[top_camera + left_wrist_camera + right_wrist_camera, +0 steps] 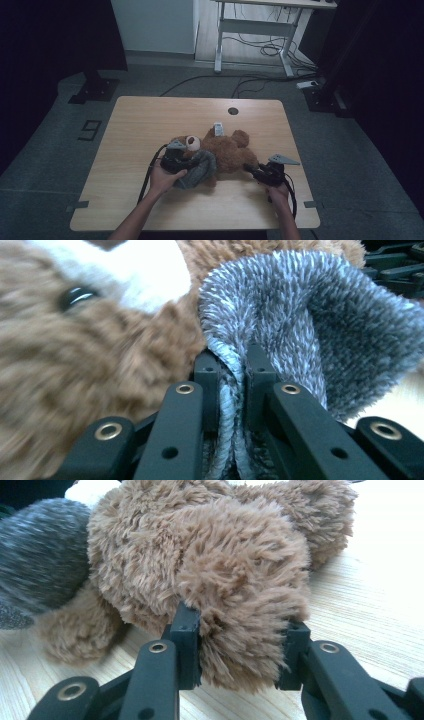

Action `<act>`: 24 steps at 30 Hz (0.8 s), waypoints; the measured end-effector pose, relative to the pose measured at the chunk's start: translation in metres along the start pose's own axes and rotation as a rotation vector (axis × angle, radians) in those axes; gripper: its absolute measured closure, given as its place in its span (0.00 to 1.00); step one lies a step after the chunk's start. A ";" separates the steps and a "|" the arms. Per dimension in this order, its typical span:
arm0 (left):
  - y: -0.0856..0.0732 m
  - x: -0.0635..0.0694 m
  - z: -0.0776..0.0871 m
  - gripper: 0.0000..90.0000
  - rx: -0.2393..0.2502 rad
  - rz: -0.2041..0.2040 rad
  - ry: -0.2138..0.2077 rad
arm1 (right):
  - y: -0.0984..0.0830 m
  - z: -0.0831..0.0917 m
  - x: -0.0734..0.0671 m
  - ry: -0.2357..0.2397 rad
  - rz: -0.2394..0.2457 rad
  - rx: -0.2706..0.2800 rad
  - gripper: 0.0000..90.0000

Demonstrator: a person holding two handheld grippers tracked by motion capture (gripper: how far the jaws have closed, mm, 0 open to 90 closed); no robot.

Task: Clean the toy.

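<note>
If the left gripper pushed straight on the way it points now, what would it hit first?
The left gripper is shut on the rim of the grey knit hat. Straight ahead lies more of that hat, then probably the teddy bear; depth is unclear.

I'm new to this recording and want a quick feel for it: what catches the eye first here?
A brown teddy bear lies in the middle of the wooden table. The left gripper pinches the rim of a fuzzy grey knit hat right beside the bear's head, while the right gripper clamps one of the bear's furry legs at the other end.
</note>
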State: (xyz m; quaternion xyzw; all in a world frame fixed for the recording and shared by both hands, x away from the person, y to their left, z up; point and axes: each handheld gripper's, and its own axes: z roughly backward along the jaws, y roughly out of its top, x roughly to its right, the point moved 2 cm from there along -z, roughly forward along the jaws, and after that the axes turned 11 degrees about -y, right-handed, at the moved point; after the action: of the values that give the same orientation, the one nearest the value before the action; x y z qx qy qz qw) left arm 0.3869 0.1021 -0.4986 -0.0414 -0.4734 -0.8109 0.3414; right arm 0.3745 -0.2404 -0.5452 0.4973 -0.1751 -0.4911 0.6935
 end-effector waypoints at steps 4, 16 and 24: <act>0.005 0.007 0.007 0.89 0.014 -0.034 0.034 | 0.000 0.000 0.000 -0.002 -0.006 0.003 0.70; 0.068 0.062 -0.043 0.89 0.021 -0.145 -0.079 | 0.000 0.000 -0.001 -0.001 -0.013 0.003 0.70; 0.064 0.061 -0.086 0.89 -0.052 -0.135 -0.065 | -0.001 0.000 0.001 -0.015 0.005 -0.011 0.70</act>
State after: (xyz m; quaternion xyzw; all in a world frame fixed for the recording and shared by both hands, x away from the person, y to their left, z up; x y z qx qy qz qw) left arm 0.3998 -0.0185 -0.4749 -0.0444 -0.4649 -0.8423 0.2692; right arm 0.3743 -0.2418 -0.5465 0.4893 -0.1787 -0.4939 0.6962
